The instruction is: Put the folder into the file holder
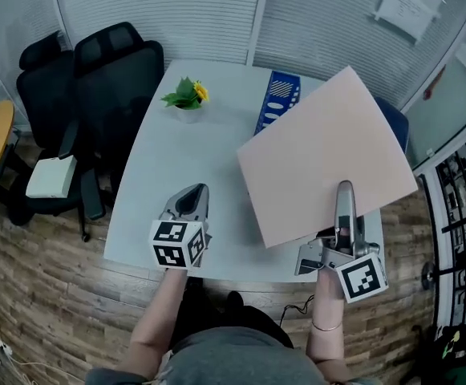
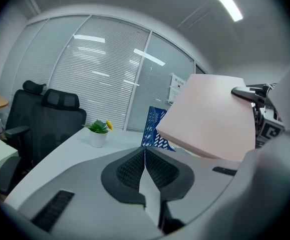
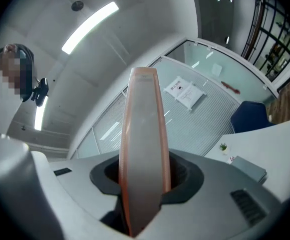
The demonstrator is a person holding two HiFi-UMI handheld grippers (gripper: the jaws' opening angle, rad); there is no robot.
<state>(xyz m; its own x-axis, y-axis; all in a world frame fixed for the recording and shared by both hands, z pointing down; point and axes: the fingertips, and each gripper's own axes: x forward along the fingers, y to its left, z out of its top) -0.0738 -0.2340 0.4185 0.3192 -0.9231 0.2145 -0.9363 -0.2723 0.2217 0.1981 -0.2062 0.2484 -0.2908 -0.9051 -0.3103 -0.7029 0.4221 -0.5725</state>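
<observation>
A large pale pink folder [image 1: 329, 159] hangs tilted above the right side of the white table [image 1: 176, 159]. My right gripper [image 1: 344, 192] is shut on its near edge. In the right gripper view the folder [image 3: 144, 129] stands edge-on between the two jaws. The blue perforated file holder [image 1: 279, 96] stands at the table's far side, largely hidden behind the folder. My left gripper [image 1: 191, 200] floats over the table's near left part, shut and holding nothing. The left gripper view shows its pads [image 2: 157, 170] meeting, with the folder [image 2: 209, 121] and file holder [image 2: 153, 130] ahead to the right.
A small potted plant with a yellow flower [image 1: 187, 96] stands at the table's far left. Two black office chairs [image 1: 96, 79] stand left of the table, and a blue chair [image 1: 395, 123] sits behind the folder. Blinds and glass walls close off the back.
</observation>
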